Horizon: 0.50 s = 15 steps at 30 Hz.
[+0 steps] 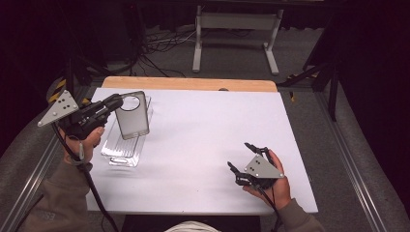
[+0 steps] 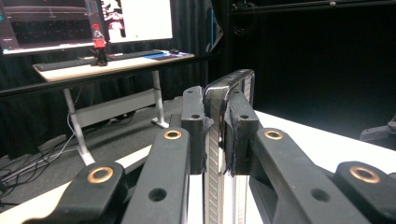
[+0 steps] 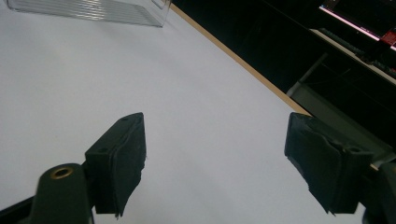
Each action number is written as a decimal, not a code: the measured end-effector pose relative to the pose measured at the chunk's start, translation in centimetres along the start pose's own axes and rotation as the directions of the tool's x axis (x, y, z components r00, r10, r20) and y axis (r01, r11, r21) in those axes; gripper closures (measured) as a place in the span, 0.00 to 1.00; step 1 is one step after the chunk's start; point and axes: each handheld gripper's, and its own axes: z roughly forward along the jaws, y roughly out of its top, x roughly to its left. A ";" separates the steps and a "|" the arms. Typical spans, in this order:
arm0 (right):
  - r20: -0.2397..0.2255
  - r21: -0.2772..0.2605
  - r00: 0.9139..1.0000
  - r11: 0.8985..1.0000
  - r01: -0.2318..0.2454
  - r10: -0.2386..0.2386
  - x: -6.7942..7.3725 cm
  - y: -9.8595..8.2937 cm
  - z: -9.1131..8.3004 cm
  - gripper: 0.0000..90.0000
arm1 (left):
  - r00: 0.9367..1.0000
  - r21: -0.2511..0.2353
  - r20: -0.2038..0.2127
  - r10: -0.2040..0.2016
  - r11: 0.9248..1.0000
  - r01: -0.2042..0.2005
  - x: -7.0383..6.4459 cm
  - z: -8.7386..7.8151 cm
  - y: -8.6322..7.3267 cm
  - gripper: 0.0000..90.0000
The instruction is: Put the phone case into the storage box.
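A translucent grey phone case [image 1: 131,118] with a round camera hole hangs upright above a clear ribbed plastic tray [image 1: 121,151] at the table's left side. My left gripper [image 1: 118,102] is shut on the case's upper left edge. In the left gripper view the case's thin edge [image 2: 229,88] stands clamped between the pads [image 2: 194,121], with the gripper [image 2: 217,127] closed around it. My right gripper [image 1: 239,155] rests low near the front right of the white table [image 1: 203,121], open with nothing between its fingers. From the right gripper [image 3: 215,158] view, the tray [image 3: 93,11] lies far ahead.
The table has a wooden far edge [image 1: 188,83]. Beyond it stand a white desk frame [image 1: 237,34] and floor cables [image 1: 159,46]. A desk with a monitor, a keyboard and a cola bottle [image 2: 98,44] stands off to the side.
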 end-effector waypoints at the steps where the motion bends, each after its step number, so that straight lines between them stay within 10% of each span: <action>1: 0.000 0.003 1.000 1.000 0.000 0.000 0.0 0.0 0.0 0.24 | 1.000 -0.002 -0.003 0.002 1.000 -0.002 0.1 -0.1 0.0 0.90; 15: 0.005 0.013 1.000 1.000 -0.007 0.007 0.2 -0.3 -0.2 0.25 | 1.000 0.002 -0.022 -0.013 1.000 0.013 1.9 -0.2 -0.5 0.90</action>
